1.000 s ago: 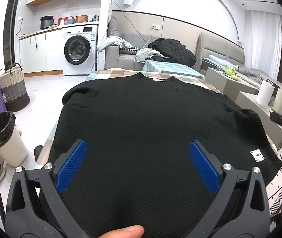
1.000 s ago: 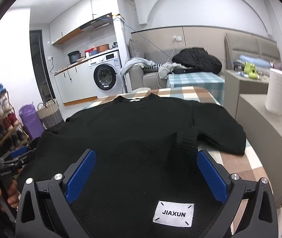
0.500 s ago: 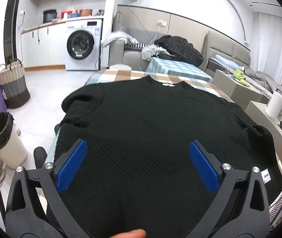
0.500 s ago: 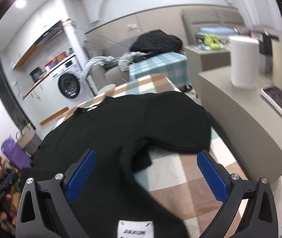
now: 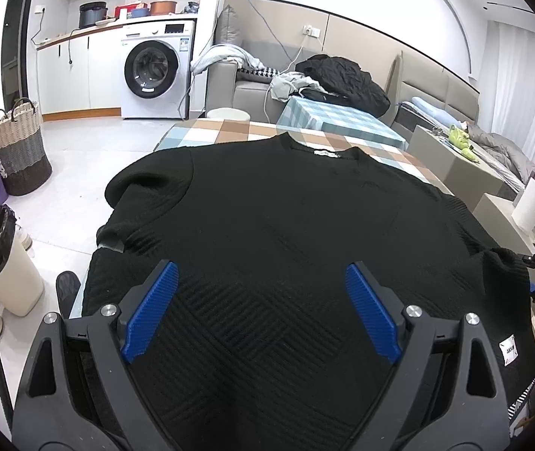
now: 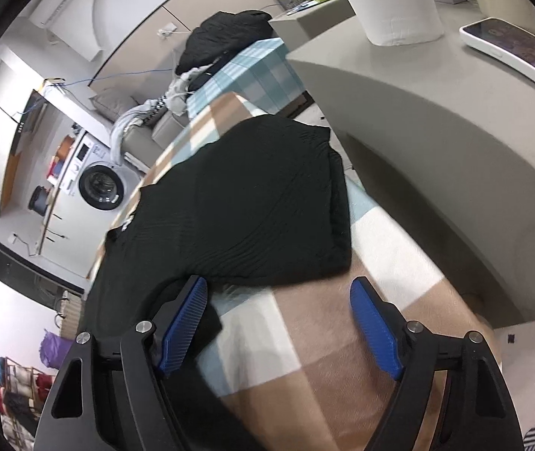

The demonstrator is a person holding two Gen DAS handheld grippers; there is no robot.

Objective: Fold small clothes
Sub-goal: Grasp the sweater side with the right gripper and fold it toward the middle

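Item — black knit top, spread flat on the checked counter, neckline at the far end, hem nearest the person, long axis running away from both tongs.

Left sleeve: bunched at the counter's left edge, ahead and to the left of the left tongs.

Left tongs: over the lower body of the top near the hem, jaws wide but closing, nothing gripped; knit lies below the gap, contact not clear.

Right sleeve: lying on the counter directly ahead of the right tongs, cuff edge just beyond the tips.

Right tongs: rolled, angled down at bare checked cloth, jaws closing, empty — left pad beside the top's side edge.

Judgement: the right tongs are nearer a sleeve; folding it inward likely comes first.
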